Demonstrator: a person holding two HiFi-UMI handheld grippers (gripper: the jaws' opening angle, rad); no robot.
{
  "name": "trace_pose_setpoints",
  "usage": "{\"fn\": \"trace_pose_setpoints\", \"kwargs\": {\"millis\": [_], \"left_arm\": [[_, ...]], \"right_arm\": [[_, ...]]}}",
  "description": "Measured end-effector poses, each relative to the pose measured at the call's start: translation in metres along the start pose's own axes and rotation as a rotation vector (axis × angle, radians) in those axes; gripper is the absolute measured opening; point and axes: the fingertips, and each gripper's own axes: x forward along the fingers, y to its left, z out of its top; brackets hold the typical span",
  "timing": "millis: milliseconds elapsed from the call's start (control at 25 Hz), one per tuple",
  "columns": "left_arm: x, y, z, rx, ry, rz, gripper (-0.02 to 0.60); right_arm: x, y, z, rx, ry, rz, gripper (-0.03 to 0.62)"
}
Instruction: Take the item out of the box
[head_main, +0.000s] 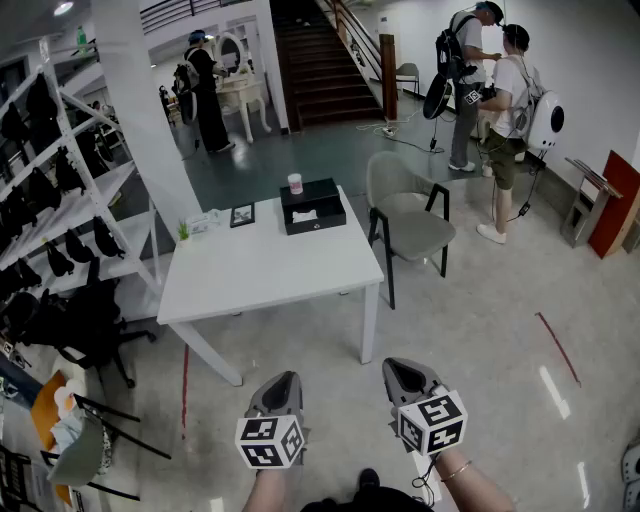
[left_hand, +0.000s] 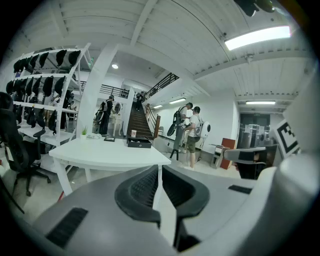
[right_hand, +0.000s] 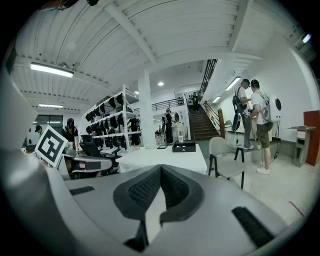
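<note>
On the table, the box lies well beyond the clenched left tool and right tool.

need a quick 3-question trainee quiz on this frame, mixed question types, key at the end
1. True or false: the black box sits at the near edge of the table, the edge closest to the grippers.
2. Multiple choice: in the head view, what stands at the table's right side? A) a grey chair B) a stepladder C) a trolley
3. Fill in: the left gripper and the right gripper both have their jaws ____, with nothing between them.

Key:
1. False: the box is at the far edge.
2. A
3. shut
</note>
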Motion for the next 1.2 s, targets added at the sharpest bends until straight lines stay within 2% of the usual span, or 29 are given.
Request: {"fn": "trace_pose_setpoints", "kwargs": {"millis": [360, 600, 640, 720, 760, 1200], "left_arm": [[0.024, -0.019, -0.001, 0.016, 0.012, -0.001, 0.028], [0.034, -0.021, 0.000, 0.011, 0.015, 0.016, 0.028], [0.035, -0.021, -0.001, 0.012, 0.015, 0.018, 0.028], [0.039, -0.021, -0.002, 0.013, 0.016, 0.019, 0.028], [0.041, -0.022, -0.002, 0.012, 0.018, 0.019, 0.028], [0.088, -0.008, 0.003, 0.016, 0.041, 0.011, 0.028]], "right_arm": [[0.005, -0.012, -0.006, -0.034, 0.031, 0.049, 0.000], [0.015, -0.024, -0.001, -0.022, 0.006, 0.057, 0.003], [0.016, -0.025, 0.000, -0.014, 0.000, 0.067, 0.015], [0.019, -0.027, 0.001, -0.009, -0.003, 0.081, 0.092], [0.020, -0.029, 0.001, -0.013, -0.002, 0.084, 0.109], [0.061, -0.059, 0.003, 0.008, 0.021, 0.099, 0.181]]}}
